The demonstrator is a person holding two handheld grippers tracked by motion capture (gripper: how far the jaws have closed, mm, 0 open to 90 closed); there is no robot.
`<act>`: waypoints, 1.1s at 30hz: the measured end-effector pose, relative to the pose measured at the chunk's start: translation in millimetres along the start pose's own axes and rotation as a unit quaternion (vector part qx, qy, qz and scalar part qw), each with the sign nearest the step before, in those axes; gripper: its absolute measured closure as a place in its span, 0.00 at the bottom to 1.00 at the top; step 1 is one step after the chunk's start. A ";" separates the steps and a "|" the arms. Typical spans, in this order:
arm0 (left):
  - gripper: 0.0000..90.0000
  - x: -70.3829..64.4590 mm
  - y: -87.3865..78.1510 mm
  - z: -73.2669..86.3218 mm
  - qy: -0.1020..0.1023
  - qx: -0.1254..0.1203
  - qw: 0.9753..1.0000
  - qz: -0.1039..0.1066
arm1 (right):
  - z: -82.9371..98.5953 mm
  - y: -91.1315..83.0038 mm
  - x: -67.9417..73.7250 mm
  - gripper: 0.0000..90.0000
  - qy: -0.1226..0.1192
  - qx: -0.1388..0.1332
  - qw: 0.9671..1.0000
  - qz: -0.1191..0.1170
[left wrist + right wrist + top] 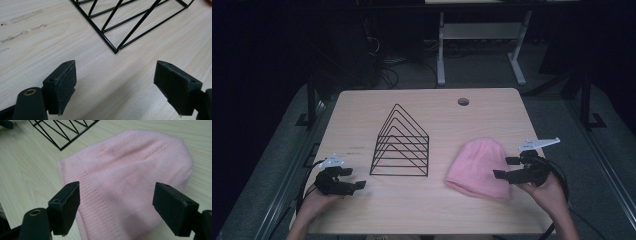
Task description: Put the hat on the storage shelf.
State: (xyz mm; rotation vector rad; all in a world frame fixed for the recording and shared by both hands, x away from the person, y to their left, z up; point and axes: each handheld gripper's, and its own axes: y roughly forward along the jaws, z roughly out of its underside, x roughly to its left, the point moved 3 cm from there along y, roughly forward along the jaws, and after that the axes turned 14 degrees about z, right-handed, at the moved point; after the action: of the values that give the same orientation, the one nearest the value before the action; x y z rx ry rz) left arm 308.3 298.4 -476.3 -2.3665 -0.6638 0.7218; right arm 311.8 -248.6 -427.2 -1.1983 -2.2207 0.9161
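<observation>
High view shows the pink knit beanie (pixel 478 169) lying flat on the counter (pixel 422 210) right of the wire rack (pixel 400 145), soft and light, best pinched at its ribbed cuff by the right gripper (pixel 506 167), both grippers' fingers spread.

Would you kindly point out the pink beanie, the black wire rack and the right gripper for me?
pink beanie (pixel 477 167), high view, middle of the knitted crown.
black wire rack (pixel 401 150), high view, on its front wire triangles.
right gripper (pixel 116 207), right gripper view, midway between its open jaws, above the beanie.
</observation>
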 end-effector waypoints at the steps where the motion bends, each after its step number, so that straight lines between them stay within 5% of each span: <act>1: 0.20 -0.2 0.2 0.0 0.000 0.000 1.000 0.000 | -1.1 0.8 -0.5 0.24 0.000 0.001 1.000 0.001; 16: 0.20 0.9 -1.2 0.2 -0.006 -0.001 1.000 0.004 | -35.1 22.8 -22.4 0.24 -0.002 0.033 0.999 0.003; 33: 0.20 1.1 0.5 1.3 -0.003 0.008 1.000 0.005 | -50.2 48.8 -42.4 0.24 0.012 0.049 0.999 0.019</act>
State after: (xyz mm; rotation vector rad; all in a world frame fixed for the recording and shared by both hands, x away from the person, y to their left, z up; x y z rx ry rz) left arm 308.5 299.1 -477.8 -2.3556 -0.6461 0.7362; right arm 393.6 -248.1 -432.2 -1.2051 -2.1153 1.0071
